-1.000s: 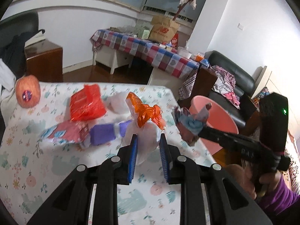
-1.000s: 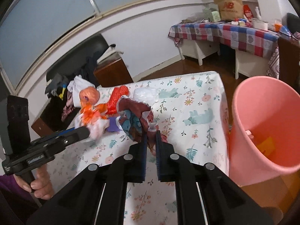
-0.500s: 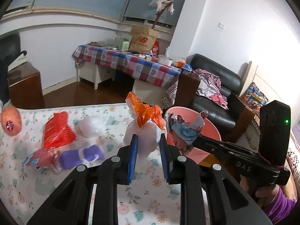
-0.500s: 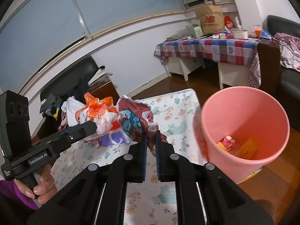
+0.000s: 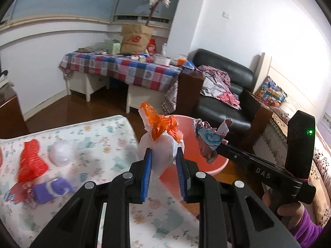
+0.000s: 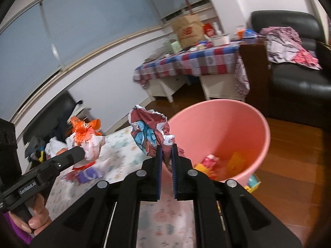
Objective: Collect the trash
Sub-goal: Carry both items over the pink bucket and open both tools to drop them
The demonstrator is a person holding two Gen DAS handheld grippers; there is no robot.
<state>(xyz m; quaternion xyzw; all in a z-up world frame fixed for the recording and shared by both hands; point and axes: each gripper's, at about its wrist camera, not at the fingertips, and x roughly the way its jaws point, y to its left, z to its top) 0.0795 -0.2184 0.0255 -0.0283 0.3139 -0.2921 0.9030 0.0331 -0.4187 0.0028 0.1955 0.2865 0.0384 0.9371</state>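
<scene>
A: At lower right of the right wrist view, what's in the pink bin [image 6: 238,124]?
B: Yellow and pink scraps.
A: Changes?
B: Both grippers swung from the floral tablecloth [image 5: 99,136] toward it. The left gripper [image 5: 163,158] clamps the knotted white bag [image 5: 159,146]; the right gripper [image 6: 165,155] pinches the crumpled wrapper [image 6: 149,132].

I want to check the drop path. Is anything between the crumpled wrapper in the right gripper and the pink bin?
Nothing: in the right wrist view the crumpled wrapper hangs at the pink bin rim, only air between.

The pink bin [image 6: 258,136] stands open-mouthed just beside the table [image 6: 115,161] edge.
</scene>
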